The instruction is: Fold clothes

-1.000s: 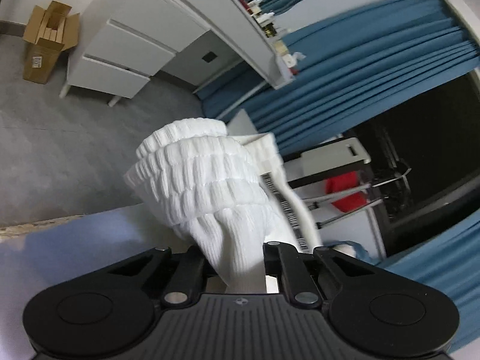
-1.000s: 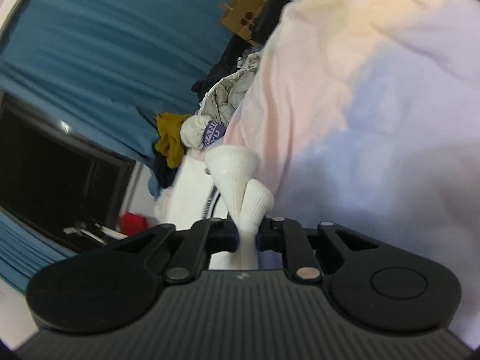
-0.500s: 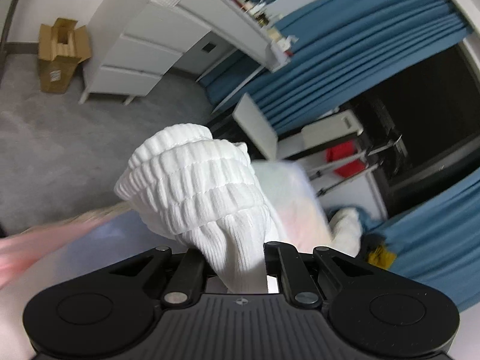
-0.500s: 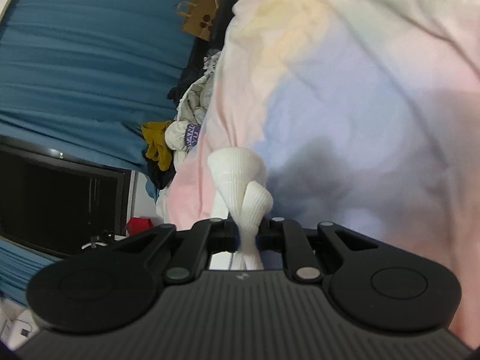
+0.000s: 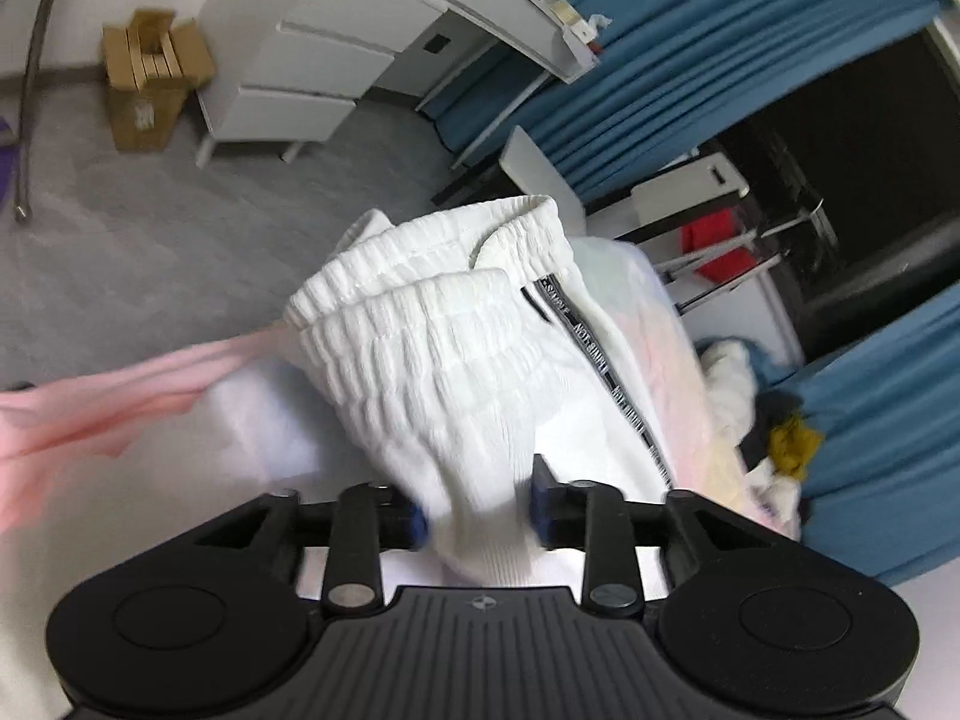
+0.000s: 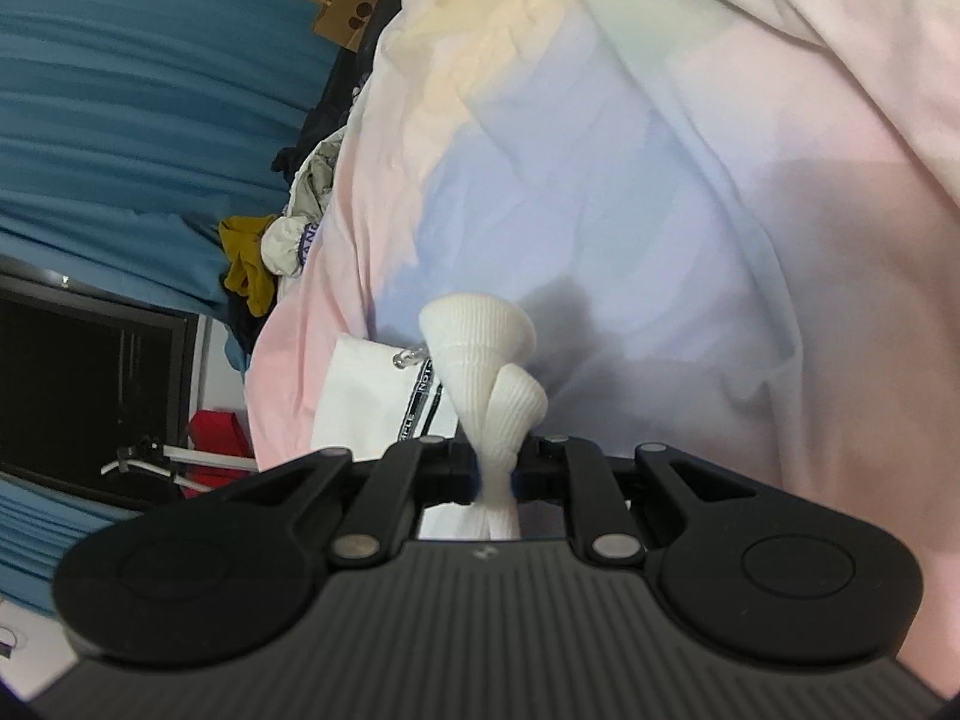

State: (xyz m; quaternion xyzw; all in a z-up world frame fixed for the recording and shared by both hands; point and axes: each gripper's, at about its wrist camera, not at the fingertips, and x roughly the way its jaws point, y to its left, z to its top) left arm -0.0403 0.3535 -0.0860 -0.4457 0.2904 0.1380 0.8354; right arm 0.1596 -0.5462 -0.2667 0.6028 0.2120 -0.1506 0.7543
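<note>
Left gripper (image 5: 480, 516): its jaws have just been opening and are standing partly apart. The bunched ribbed waistband of the white trousers (image 5: 444, 372) is still sitting between the blue pads; the right pad appears to be just clear of the cloth, while contact at the left pad cannot be told through the blur. The elastic waistband is fanning upward ahead of the fingers, with a black lettered stripe running down the trouser side to the right.

Right gripper (image 6: 495, 468): its jaws are standing nearly closed and are pinching a narrow ribbed cuff (image 6: 480, 360) of the same white garment, which is flaring out just above the pads. More of the white fabric, with its printed stripe, is lying to the left of the cuff.

Both ends of the garment are lying over a pastel sheet (image 6: 690, 180) in pink, yellow and blue, which is covering the work surface.

Beyond the sheet's edge, a heap of other clothes (image 6: 270, 252), mustard, white and dark, is piling up against blue curtains (image 5: 690, 42).

Containers: an open cardboard box (image 5: 150, 84) is standing on the grey floor beside a white drawer unit (image 5: 312, 66); cardboard dividers are showing inside it. A brown paper bag (image 6: 345, 15) is sitting behind the clothes heap; its contents are not visible.
</note>
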